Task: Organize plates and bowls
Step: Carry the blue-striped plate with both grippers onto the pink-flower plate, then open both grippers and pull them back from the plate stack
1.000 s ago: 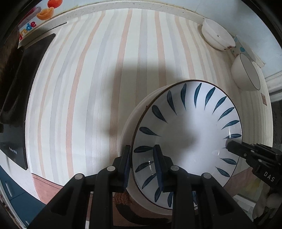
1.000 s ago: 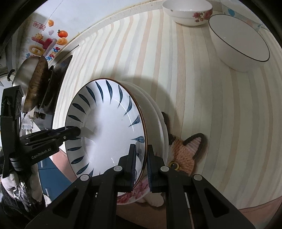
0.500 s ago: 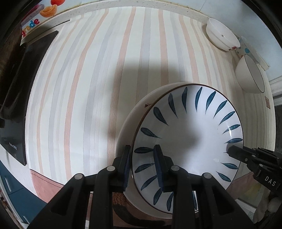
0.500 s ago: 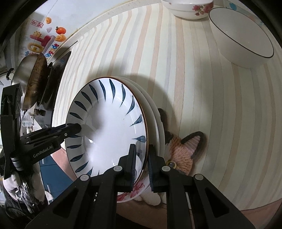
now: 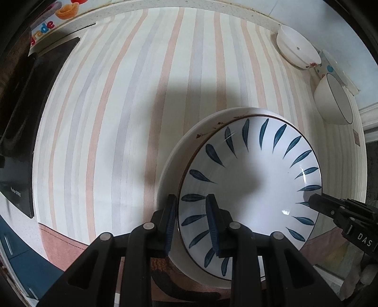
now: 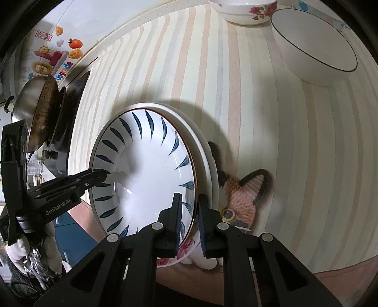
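A white plate with blue leaf marks (image 5: 250, 184) lies on top of a white plate with a flower rim (image 5: 179, 151). My left gripper (image 5: 191, 219) is shut on the blue-leaf plate's near rim, one finger inside, one outside. My right gripper (image 6: 190, 219) is shut on the opposite rim of the same plate (image 6: 146, 165); the flower plate (image 6: 205, 153) sits just under it. Each gripper shows in the other's view, the right one (image 5: 330, 210) and the left one (image 6: 78, 181). Two white bowls stand at the back, one with flowers (image 6: 245, 11) and one with a dark rim (image 6: 314, 47).
The plates rest on a striped cloth (image 5: 132, 106) with a cat picture (image 6: 241, 200). A black induction hob (image 5: 21, 132) lies to the left, with a steel pan (image 6: 35, 106) on it. The wall runs along the back.
The blue-leaf plate, held at both rims, has come down and now sits closer onto the flower plate. Both grippers stay shut on it.
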### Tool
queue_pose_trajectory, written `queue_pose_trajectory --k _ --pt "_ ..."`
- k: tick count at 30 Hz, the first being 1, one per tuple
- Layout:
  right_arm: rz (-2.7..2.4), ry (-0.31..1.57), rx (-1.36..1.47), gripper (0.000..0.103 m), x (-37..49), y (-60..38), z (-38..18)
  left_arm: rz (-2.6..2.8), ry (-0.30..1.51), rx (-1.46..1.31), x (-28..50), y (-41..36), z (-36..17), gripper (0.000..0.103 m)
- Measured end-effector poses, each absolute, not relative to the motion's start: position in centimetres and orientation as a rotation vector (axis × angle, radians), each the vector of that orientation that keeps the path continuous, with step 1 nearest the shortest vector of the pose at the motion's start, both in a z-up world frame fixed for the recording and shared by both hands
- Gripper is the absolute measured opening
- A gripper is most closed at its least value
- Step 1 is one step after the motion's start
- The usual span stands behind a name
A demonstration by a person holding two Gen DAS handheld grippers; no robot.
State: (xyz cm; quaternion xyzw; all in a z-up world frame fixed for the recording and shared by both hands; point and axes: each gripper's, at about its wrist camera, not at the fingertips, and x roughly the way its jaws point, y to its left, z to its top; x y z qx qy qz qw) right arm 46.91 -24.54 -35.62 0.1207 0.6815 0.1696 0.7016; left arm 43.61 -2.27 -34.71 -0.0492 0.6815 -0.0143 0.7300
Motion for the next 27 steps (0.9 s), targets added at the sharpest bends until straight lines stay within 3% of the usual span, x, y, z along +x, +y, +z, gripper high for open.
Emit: queue_pose_trajectory --k 11,18,23,27 --pt "0.307 1.434 0.189 0.020 44.5 -24.1 -31.3 -0.007 1.403 -0.062 39.7 -2.3 -28.7 0.023" --pt "0.284 1.326 0.135 0.060 40.2 -23.1 -24.7 -0.059 1.300 -0.028 35.7 -3.6 -21.9 0.026" --pt "0.261 1.230 0.133 0.077 36.4 -22.6 -19.5 -0.093 1.211 -0.010 32.6 -4.1 -17.4 0.040" --pt "0.237 1.178 0.136 0.087 33.5 -22.8 -16.2 -0.101 1.184 -0.018 30.8 -3.7 -15.4 0.071"
